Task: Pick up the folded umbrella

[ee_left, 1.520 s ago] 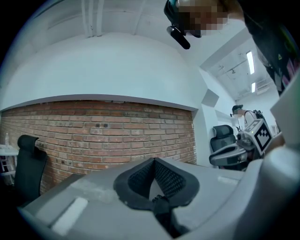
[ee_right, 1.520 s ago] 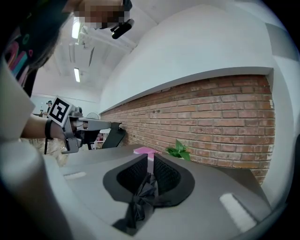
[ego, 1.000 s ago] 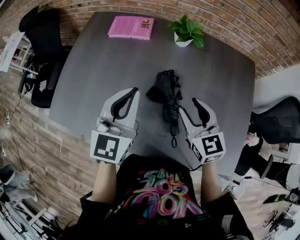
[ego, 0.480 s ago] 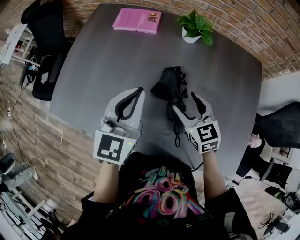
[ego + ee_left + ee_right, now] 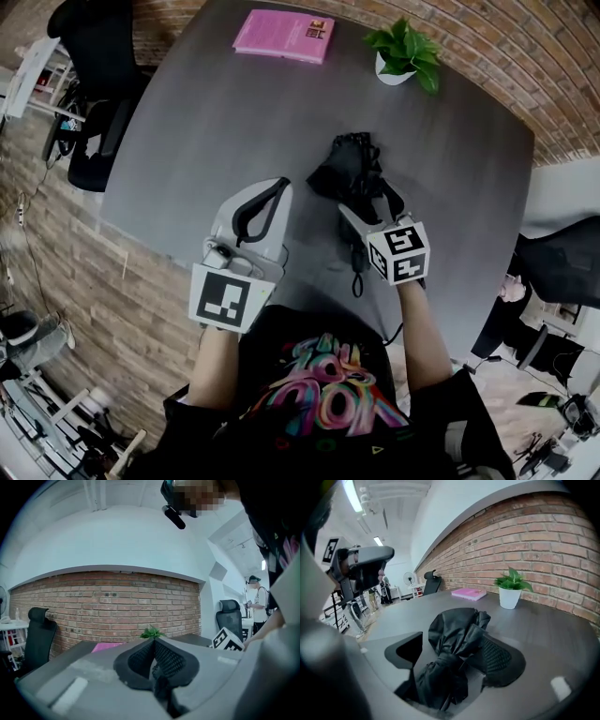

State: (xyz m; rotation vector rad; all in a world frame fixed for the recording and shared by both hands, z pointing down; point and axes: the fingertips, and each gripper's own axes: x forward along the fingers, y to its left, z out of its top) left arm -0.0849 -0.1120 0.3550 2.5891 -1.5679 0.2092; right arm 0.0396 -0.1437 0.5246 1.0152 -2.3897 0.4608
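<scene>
Two risks | right gripper [image 5: 372, 210] jaws, just opening, straddle folded umbrella [image 5: 349, 169]; may pinch loose fabric, slip | left gripper [image 5: 279, 186] jaws closed, empty

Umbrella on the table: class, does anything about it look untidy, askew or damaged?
The umbrella is only loosely folded: its black fabric bunches out unevenly at the far end, and its strap trails on the table toward the person. No damage shows. The book and plant sit tidily.

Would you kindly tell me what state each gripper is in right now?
Left gripper: shut, empty.
Right gripper: open; jaws have just been opening, folded umbrella between them, not gripped.
</scene>
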